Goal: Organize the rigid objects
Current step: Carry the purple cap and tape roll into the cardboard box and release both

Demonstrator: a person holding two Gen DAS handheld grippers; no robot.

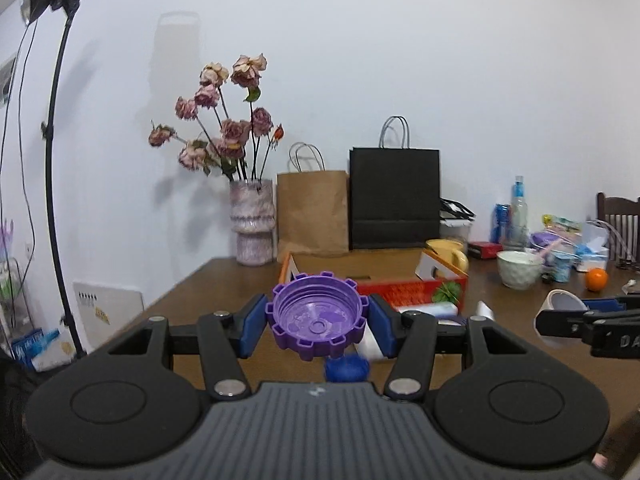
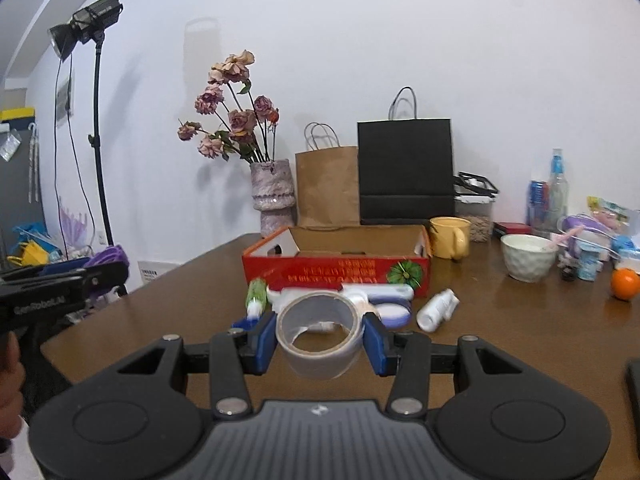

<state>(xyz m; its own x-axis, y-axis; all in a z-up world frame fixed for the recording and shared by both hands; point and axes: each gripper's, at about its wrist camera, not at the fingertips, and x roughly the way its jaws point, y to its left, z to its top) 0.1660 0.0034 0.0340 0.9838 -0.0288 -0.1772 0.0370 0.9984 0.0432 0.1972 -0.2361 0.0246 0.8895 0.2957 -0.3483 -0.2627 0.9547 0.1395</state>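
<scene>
**Both grippers loaded, lifted above the table**

Left gripper [image 1: 317, 322]: blue pads clamped on either side of a purple notched cap [image 1: 317, 315], its hollow side turned to the camera, held clear of the wooden table [image 1: 224, 280]. Right gripper [image 2: 320, 340]: pads pressed on a grey tape roll [image 2: 319, 334], its bore facing up and toward the lens, also held off the surface.

Left wrist view only: a small blue cap [image 1: 346, 368] on the table just below the purple one. The other gripper shows at the right edge with the tape roll seen end-on.

Right wrist view only: the loose items in front of the red cardboard box [image 2: 336, 274] are readable – a green-and-white tube [image 2: 256, 298], a white-and-lavender device [image 2: 378, 300], a white bottle [image 2: 438, 310] lying on its side (the left view hides most of these behind its own fingers). The box interior looks open; contents cannot be made out.

Both views: yellow mug [image 2: 450, 237] beside the box, white bowl [image 2: 528, 257], an orange [image 2: 625, 284] further right.
</scene>
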